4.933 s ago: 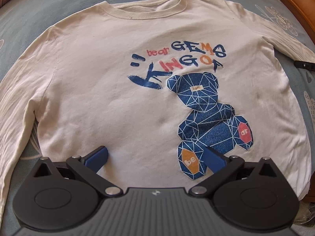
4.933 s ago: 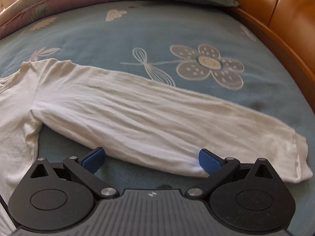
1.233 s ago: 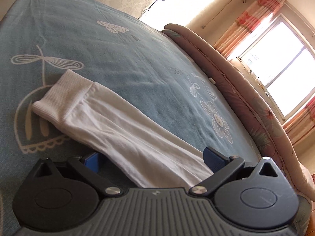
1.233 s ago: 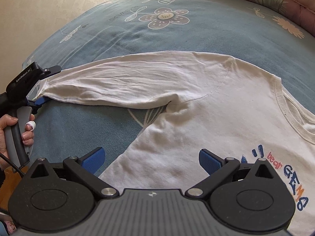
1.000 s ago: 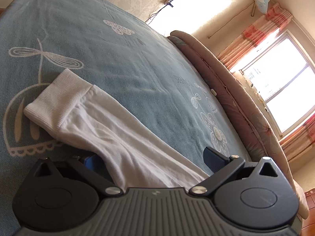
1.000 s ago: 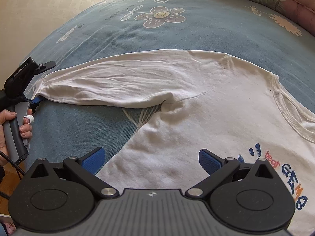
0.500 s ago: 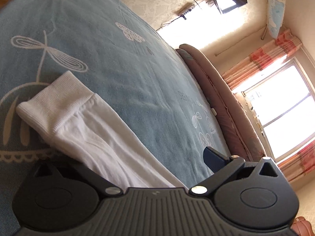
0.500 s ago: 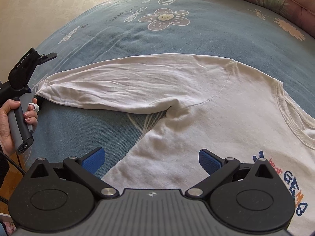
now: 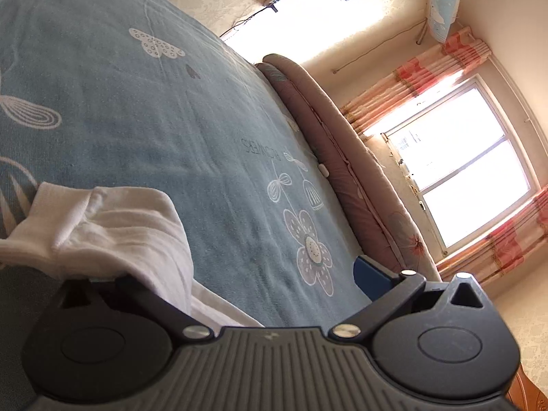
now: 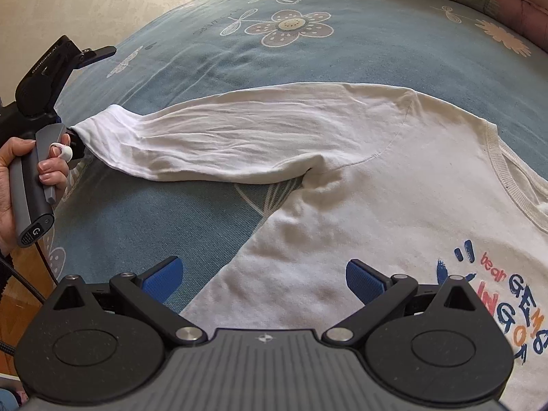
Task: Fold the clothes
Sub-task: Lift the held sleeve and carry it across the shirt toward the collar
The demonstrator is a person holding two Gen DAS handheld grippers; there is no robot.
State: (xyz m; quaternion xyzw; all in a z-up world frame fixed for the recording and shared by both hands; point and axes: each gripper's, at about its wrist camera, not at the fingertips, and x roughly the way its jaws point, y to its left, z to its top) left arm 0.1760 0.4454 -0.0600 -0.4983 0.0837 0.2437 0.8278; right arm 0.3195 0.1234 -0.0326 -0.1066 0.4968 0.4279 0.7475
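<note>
White shirt (image 10: 394, 185) lies flat on the blue bedspread (image 10: 342, 54), lots of bare bed beyond. Left gripper (image 9: 239, 274) spread wide under the sleeve cuff (image 9: 102, 226); right gripper (image 10: 262, 274) wide open over the shirt's side edge.

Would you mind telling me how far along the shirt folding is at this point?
Done: the white shirt lies spread flat, print up, on the blue bedspread. In hand: the left tongs are at the sleeve cuff, which is bunched over one finger. Left: every fold; the right tongs hover open over the shirt's side.
</note>
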